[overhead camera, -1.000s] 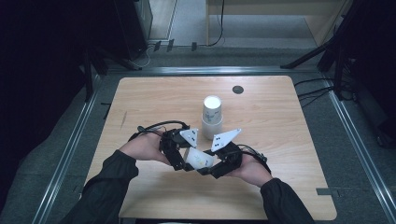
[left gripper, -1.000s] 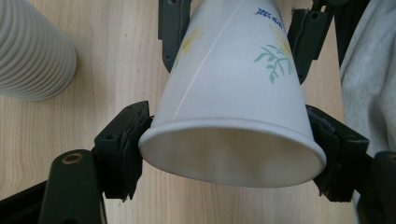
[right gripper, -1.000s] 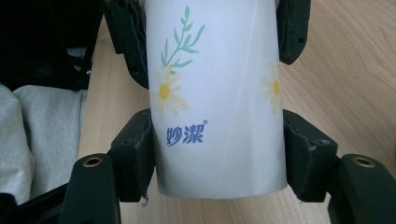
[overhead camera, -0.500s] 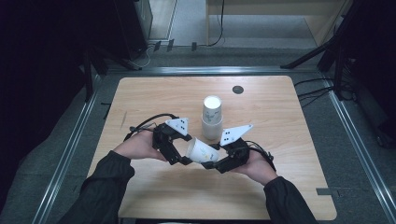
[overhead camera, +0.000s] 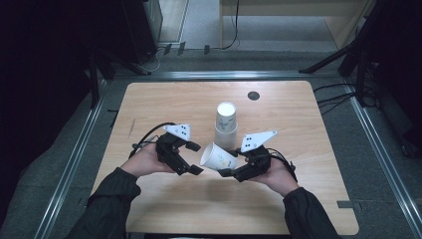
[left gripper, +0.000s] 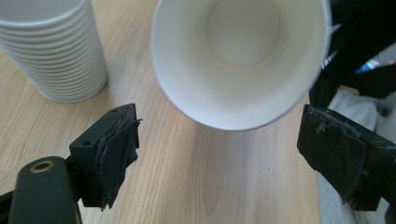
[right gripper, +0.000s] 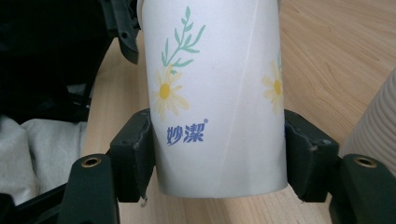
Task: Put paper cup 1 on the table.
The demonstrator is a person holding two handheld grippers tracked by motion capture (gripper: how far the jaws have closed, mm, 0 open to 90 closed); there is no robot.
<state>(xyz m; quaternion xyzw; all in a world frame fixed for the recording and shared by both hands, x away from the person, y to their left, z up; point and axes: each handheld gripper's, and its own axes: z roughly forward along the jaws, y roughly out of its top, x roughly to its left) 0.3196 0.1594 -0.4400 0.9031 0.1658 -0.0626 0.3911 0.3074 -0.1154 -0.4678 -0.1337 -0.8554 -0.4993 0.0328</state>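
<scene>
- right gripper (overhead camera: 226,168) clamps paper cup (overhead camera: 218,157) low on its body near the base; in right gripper view both pads press the sides of the cup (right gripper: 217,98), daisy print and blue logo facing camera
- cup lies tilted on its side above table (overhead camera: 308,124), mouth toward left gripper (overhead camera: 195,158)
- left gripper released, jaws just opened wide, nothing pinched; in left gripper view cup rim (left gripper: 240,60) hangs ahead between the spread pads, not touching
- stack of cups (overhead camera: 226,125) stands upright on table just behind held cup; stack (left gripper: 51,46) at upper left in left gripper view
- round dark hole (overhead camera: 254,95) in table farther back
</scene>
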